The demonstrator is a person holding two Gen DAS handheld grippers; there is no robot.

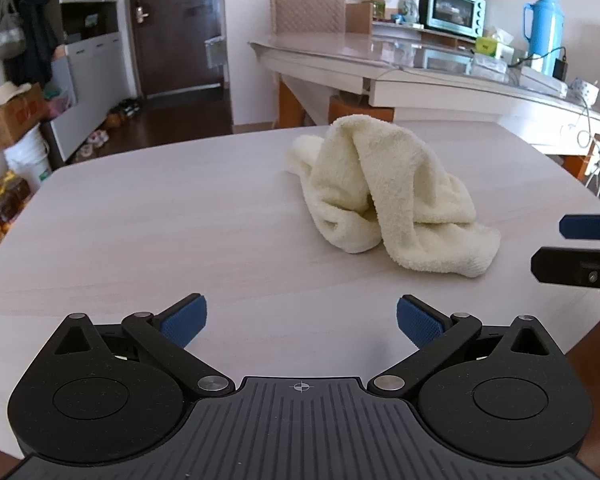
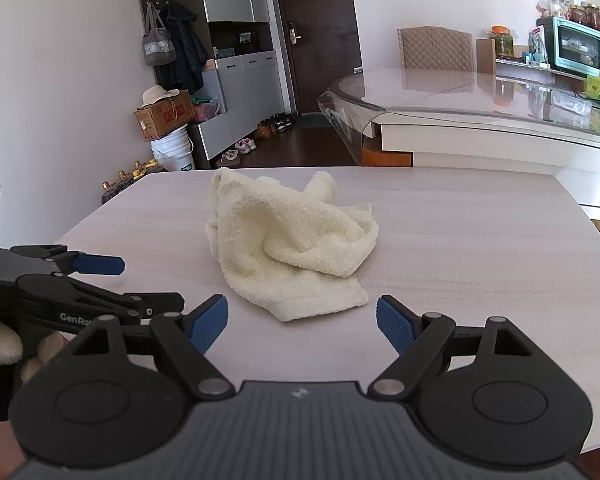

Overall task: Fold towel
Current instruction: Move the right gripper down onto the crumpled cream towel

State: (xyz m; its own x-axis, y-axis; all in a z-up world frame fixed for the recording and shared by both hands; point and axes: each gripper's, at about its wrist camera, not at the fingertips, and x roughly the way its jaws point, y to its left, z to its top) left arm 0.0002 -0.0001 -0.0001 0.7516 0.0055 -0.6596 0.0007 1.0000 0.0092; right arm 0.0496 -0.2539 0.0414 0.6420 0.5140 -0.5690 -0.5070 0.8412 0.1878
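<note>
The pale wood-grain table (image 1: pixel 140 220) fills most of the room's near side, and behind it stands a longer table with a glass top (image 1: pixel 380 56) carrying a mint-green toaster oven (image 1: pixel 454 10) and a blue thermos jug (image 1: pixel 544 28). A quilted chair back (image 1: pixel 308 12) shows at the far edge of that table, and a dark door (image 2: pixel 314 32) closes off the back wall.

On the near table lies the towel (image 1: pixel 384 196), cream-coloured and crumpled into a loose heap, one fold standing up in a peak, a hemmed corner spread flat toward the front edge. It sits roughly mid-table, unfolded.

The left gripper (image 1: pixel 302 318) hovers low over the bare tabletop short of the towel, its blue-padded fingers spread wide with nothing between them. The right gripper (image 2: pixel 302 318) is likewise spread wide and holding nothing, the towel's hemmed corner lying just beyond the gap between its fingers, not touching either pad. A hand (image 2: pixel 4 344) grips the left gripper's handle at the edge of the right wrist view.
</note>
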